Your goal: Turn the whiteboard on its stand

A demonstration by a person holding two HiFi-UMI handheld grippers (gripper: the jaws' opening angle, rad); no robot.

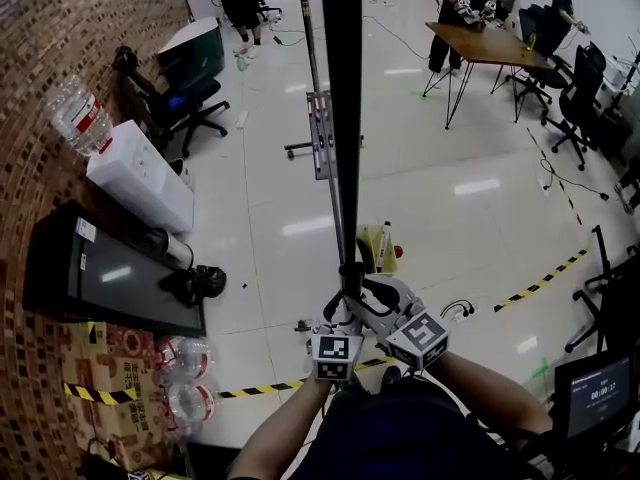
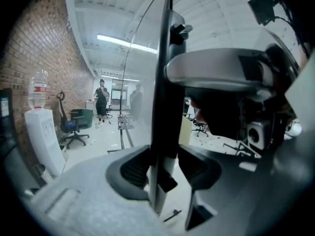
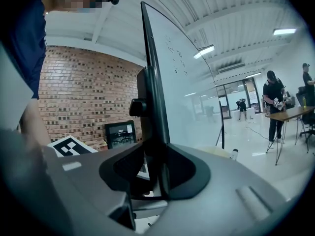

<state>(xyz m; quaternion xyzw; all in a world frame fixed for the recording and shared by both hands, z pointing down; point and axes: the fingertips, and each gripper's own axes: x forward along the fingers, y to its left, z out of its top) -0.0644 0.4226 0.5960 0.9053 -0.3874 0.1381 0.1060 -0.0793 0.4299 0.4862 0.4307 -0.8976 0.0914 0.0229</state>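
Note:
The whiteboard [image 1: 341, 118] shows edge-on in the head view as a tall black bar running down the middle. In the left gripper view its dark frame [image 2: 165, 82] passes between the jaws. The right gripper view shows its white face [image 3: 189, 92] with faint writing. My left gripper [image 1: 343, 298] and right gripper [image 1: 366, 292] meet at the frame's lower end, side by side. The left gripper [image 2: 162, 168] is shut on the frame edge, pads pressing both sides. Just beside it, the right gripper [image 3: 156, 173] is shut on the same edge below a black knob [image 3: 138, 106].
A brick wall runs along the left with a water dispenser [image 1: 140, 173], an office chair [image 1: 190, 103] and a black screen [image 1: 110, 273]. The stand's post and foot [image 1: 318, 133] lie beyond the board. Yellow-black tape [image 1: 540, 283] crosses the floor. People stand at a table [image 1: 490, 43] far right.

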